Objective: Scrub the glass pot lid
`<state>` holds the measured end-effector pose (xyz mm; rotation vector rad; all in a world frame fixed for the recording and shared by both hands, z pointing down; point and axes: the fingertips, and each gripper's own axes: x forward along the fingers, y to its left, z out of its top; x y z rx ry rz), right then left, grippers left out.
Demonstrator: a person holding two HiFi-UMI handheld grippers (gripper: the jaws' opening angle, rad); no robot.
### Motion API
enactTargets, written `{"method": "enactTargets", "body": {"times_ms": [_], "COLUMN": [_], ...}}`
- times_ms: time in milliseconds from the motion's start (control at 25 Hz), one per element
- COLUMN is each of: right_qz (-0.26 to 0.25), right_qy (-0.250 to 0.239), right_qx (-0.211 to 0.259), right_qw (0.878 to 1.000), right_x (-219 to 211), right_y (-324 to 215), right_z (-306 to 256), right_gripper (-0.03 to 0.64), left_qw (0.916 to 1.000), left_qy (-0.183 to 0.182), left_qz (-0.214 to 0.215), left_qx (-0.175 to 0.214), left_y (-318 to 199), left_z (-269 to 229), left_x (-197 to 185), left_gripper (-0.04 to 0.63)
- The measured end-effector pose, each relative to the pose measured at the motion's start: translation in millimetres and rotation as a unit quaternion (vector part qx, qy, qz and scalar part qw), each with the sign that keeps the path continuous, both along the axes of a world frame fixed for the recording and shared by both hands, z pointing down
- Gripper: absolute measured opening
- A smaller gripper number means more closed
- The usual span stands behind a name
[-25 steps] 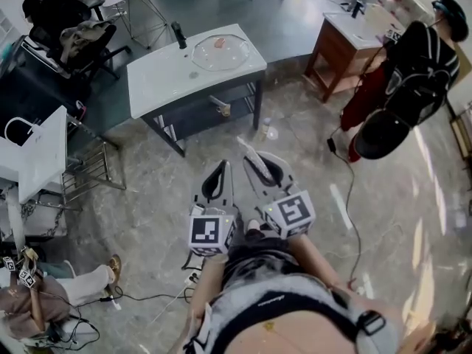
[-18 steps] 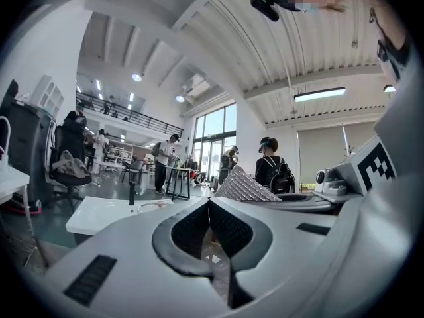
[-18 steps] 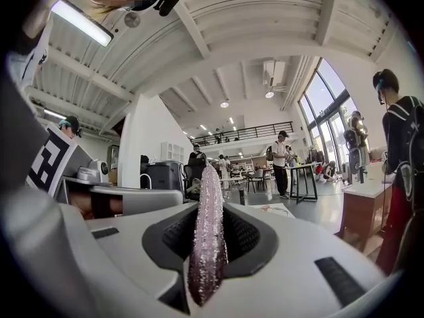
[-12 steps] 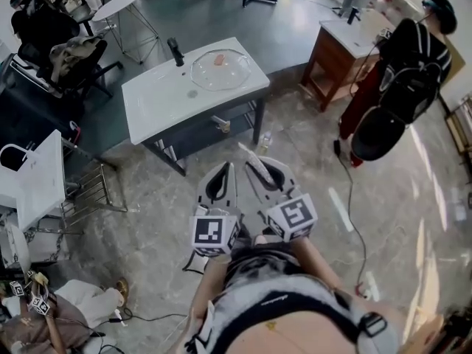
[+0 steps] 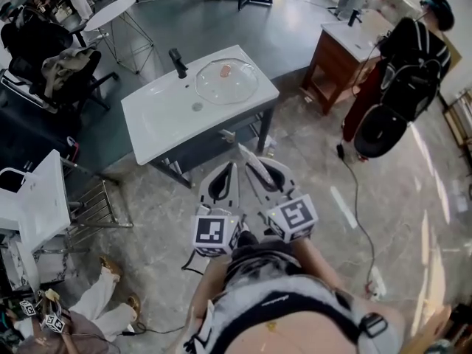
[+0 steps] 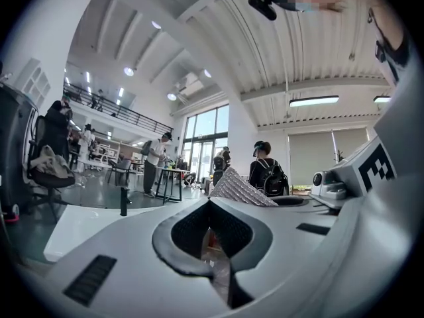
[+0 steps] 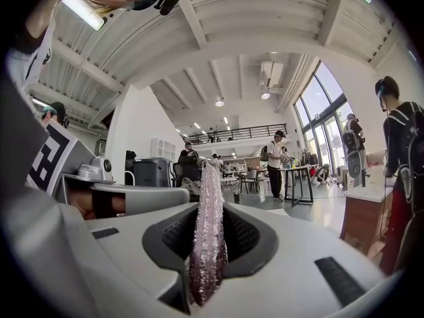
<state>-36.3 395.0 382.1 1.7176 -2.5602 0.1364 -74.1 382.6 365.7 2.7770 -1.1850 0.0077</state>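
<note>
The glass pot lid lies flat on the white sink counter, to the right of a black faucet. Both grippers are held level in front of me, short of the counter and apart from the lid. My left gripper is shut with nothing between its jaws. My right gripper is shut on a silvery scrub pad, which sticks out past the fingertips. The pad's ribbed face also shows in the left gripper view.
A wooden cabinet stands at the right, with a person in black carrying a backpack beside it. Chairs, a white table and a metal rack crowd the left. A cable trails across the floor.
The sink counter and lid have come nearer and lower in the head view as I walk toward them. Both grippers keep the same pose and grip.
</note>
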Motion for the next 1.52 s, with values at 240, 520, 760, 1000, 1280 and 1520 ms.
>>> {"method": "enactTargets", "body": {"times_ms": [240, 520, 760, 1000, 1280, 1520], "right_qz": [-0.001, -0.011, -0.017, -0.022, -0.027, -0.039], "right_qy": [-0.007, -0.002, -0.017, -0.022, -0.018, -0.024], "right_qx": [-0.019, -0.025, -0.034, -0.028, -0.014, -0.005], "right_qw": [1.0, 1.0, 0.999, 0.999, 0.999, 0.999], "right_x": [-20, -27, -13, 13, 45, 66], "right_y": [-16, -35, -70, -123, -191, -227], "right_z": [4, 7, 14, 7, 8, 12], "right_gripper": [0.084, 0.084, 0.084, 0.084, 0.084, 0.084], "left_qw": [1.0, 0.9998, 0.9994, 0.9994, 0.9986, 0.9977], "left_qy": [0.001, 0.003, 0.0, -0.009, -0.017, -0.024], "left_qz": [0.005, -0.008, -0.018, -0.029, -0.047, -0.058], "left_qx": [-0.006, -0.02, -0.029, -0.019, -0.019, -0.024], "left_y": [-17, -36, -69, -121, -185, -220], "left_z": [2, 6, 12, 9, 8, 17], "left_x": [-16, -25, -13, 14, 36, 58], "left_gripper": [-0.005, 0.0, -0.002, -0.005, -0.005, -0.005]}}
